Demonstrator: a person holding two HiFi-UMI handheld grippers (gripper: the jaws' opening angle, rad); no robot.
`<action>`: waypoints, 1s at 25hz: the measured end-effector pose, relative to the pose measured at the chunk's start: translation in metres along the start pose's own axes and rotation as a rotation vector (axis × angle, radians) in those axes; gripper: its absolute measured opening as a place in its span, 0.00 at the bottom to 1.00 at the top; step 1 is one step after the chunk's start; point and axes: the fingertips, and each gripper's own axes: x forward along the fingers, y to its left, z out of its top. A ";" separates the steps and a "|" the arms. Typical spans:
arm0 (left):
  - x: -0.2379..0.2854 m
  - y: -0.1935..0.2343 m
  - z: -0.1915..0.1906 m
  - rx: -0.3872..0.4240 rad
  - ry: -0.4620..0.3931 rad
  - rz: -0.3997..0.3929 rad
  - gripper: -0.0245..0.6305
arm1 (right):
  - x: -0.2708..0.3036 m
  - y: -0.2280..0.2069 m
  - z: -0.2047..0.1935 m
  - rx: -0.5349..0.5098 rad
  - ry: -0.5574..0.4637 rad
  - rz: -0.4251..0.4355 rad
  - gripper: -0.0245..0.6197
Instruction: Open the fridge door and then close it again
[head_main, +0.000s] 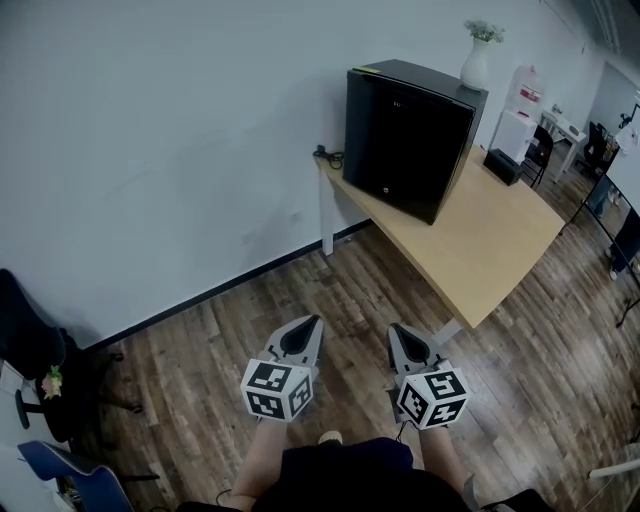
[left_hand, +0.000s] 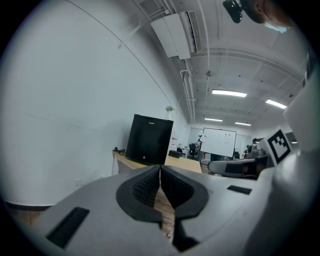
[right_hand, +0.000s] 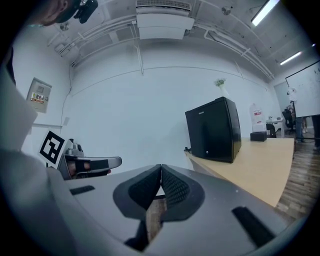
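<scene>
A small black fridge (head_main: 408, 135) stands on the far left end of a light wooden table (head_main: 495, 245), its door closed and facing me. It shows ahead in the left gripper view as the fridge (left_hand: 149, 139) and to the right in the right gripper view as the fridge (right_hand: 214, 130). My left gripper (head_main: 312, 322) and right gripper (head_main: 397, 331) hover side by side over the wood floor, well short of the table. Both are shut with nothing between the jaws.
A white vase (head_main: 476, 62) with flowers stands on top of the fridge. A cable (head_main: 328, 155) lies at the table's left corner. A dark chair (head_main: 40, 365) is by the wall at the left. Desks and chairs (head_main: 540, 150) fill the room's far right.
</scene>
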 end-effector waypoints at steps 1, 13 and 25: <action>-0.001 0.003 -0.002 -0.004 0.005 0.001 0.05 | 0.003 0.001 -0.002 0.003 0.006 -0.001 0.02; 0.005 0.034 -0.014 -0.070 0.020 0.033 0.05 | 0.037 0.007 -0.007 -0.009 0.070 0.035 0.02; 0.070 0.085 0.013 -0.078 -0.013 0.067 0.05 | 0.119 -0.021 0.017 -0.026 0.066 0.079 0.02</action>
